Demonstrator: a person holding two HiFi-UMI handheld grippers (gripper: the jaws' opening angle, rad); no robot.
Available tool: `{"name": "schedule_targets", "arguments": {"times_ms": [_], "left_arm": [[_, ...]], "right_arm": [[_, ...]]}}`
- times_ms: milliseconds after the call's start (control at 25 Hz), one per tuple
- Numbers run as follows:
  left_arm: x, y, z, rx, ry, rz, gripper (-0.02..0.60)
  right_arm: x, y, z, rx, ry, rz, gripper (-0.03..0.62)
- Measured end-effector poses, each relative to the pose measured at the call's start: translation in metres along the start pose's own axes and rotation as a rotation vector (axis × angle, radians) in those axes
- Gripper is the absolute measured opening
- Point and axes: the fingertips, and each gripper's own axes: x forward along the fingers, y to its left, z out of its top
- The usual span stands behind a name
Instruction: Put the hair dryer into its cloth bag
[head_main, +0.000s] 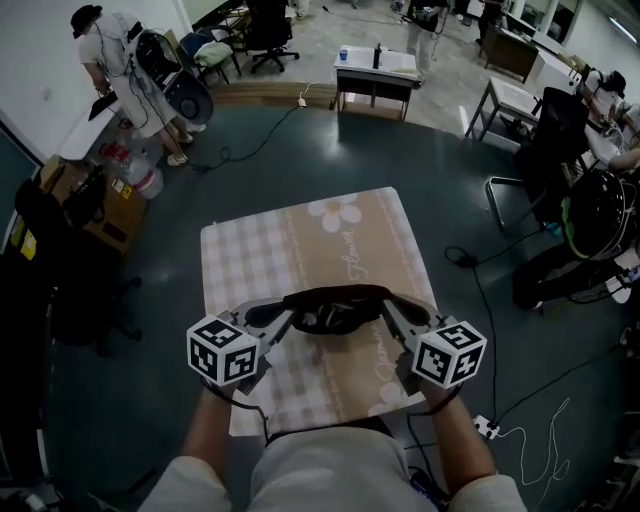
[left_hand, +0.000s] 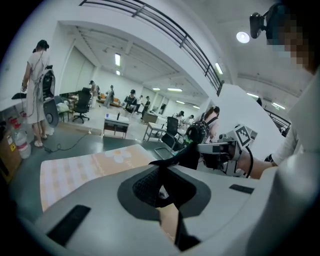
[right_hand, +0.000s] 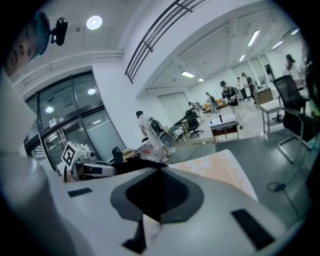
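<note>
Where the two tongs meet the black cloth bag (head_main: 335, 297), each is clamped on its rim. The left tongs (head_main: 287, 320) grip the left end of the mouth and the right tongs (head_main: 387, 312) the right end. Both gripper views show the jaws pressed together on the fabric. The bag is stretched between them, mouth open upward, over the near part of the bench (head_main: 250, 262), which carries a checked cloth printed with a white flower (head_main: 335, 212). A grey form (head_main: 330, 320) shows inside the mouth; whether it is the hair dryer cannot be told. Marker cubes (head_main: 222, 350) sit behind each pair of tongs. Dark floor (head_main: 470, 190) surrounds the bench.
</note>
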Motion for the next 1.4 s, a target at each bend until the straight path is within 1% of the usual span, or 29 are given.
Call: {"name": "schedule_targets", "arguments": {"times_ms": [120,240,400,520,640,720,800,920,1000,1120,1280,1400], "left_arm": [[0.008,0.013,0.011,-0.030,-0.032,0.031,0.020],[0.015,0.021,0.027,-0.005,-0.051,0.085,0.018],[0.023,0.031,0.058,0.028,-0.087,0.153,0.018],[0.021,0.048,0.083,0.056,-0.129,0.240,0.018],[0.019,0.067,0.105,0.115,-0.194,0.358,0.018],[0.020,0.079,0.111,0.150,-0.238,0.442,0.018],[0.025,0.090,0.105,0.175,-0.262,0.513,0.018],[0.032,0.101,0.076,0.182,-0.255,0.589,0.018],[0.030,0.099,0.060,0.173,-0.257,0.615,0.018],[0.021,0.090,0.044,0.147,-0.252,0.650,0.018],[0.016,0.078,0.015,0.094,-0.220,0.692,0.018],[0.015,0.067,-0.004,0.058,-0.210,0.705,0.018]], "right_arm": [[0.012,-0.004,0.010,-0.052,0.008,-0.008,0.025],[0.026,-0.005,0.026,-0.110,0.000,-0.011,0.025],[0.051,-0.009,0.060,-0.182,-0.031,0.001,0.025],[0.072,-0.009,0.085,-0.267,-0.059,0.003,0.025],[0.093,-0.008,0.105,-0.384,-0.099,-0.014,0.025],[0.108,-0.010,0.109,-0.463,-0.124,-0.033,0.025],[0.124,-0.013,0.101,-0.522,-0.133,-0.050,0.025],[0.138,-0.019,0.070,-0.560,-0.100,-0.049,0.025],[0.136,-0.021,0.056,-0.565,-0.083,-0.032,0.025],[0.128,-0.020,0.046,-0.570,-0.077,-0.004,0.025],[0.116,-0.017,0.027,-0.535,-0.060,0.041,0.025],[0.103,-0.013,0.014,-0.516,-0.042,0.068,0.025]]}}
